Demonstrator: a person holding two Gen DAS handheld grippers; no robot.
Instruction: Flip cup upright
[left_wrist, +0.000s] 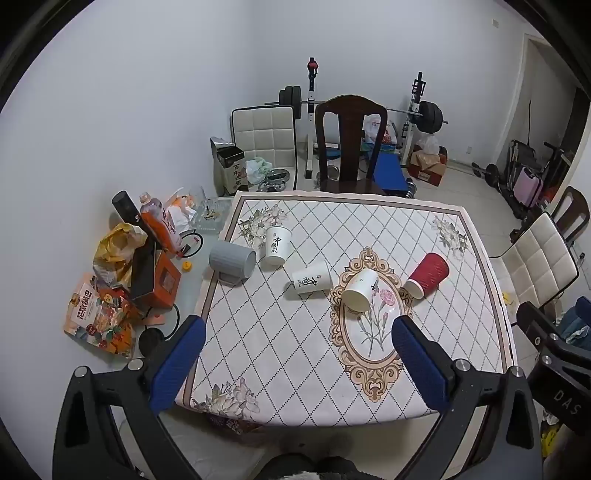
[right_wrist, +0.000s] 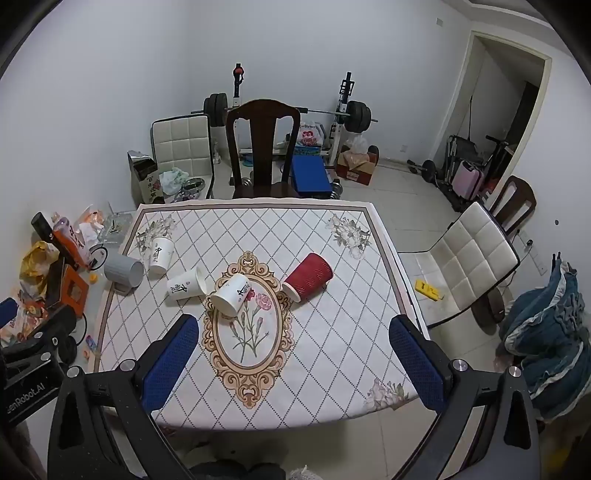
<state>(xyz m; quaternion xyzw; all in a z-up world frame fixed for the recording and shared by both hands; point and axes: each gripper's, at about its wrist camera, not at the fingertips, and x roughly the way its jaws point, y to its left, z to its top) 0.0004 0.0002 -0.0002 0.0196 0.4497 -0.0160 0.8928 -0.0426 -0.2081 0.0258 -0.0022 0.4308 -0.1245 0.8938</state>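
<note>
Several cups lie tipped on the patterned tablecloth (left_wrist: 369, 229). A red ribbed cup (left_wrist: 426, 275) (right_wrist: 308, 277) lies on its side at the right. A white cup (left_wrist: 360, 290) (right_wrist: 231, 295) lies on the oval flower print. A second white cup (left_wrist: 312, 282) (right_wrist: 184, 286) lies left of it. A third white cup (left_wrist: 277, 245) (right_wrist: 160, 254) rests further left, mouth down it seems. A grey mug (left_wrist: 232, 260) (right_wrist: 123, 273) lies on its side at the cloth's left edge. My left gripper (left_wrist: 297, 341) is open and empty above the near table. My right gripper (right_wrist: 293, 338) is open and empty too.
Snack bags, an orange box and bottles (left_wrist: 125, 266) crowd the table's left side. A dark wooden chair (left_wrist: 351, 144) stands behind the table, a white padded chair (right_wrist: 469, 262) to the right. A barbell rack (left_wrist: 369, 103) stands at the back wall.
</note>
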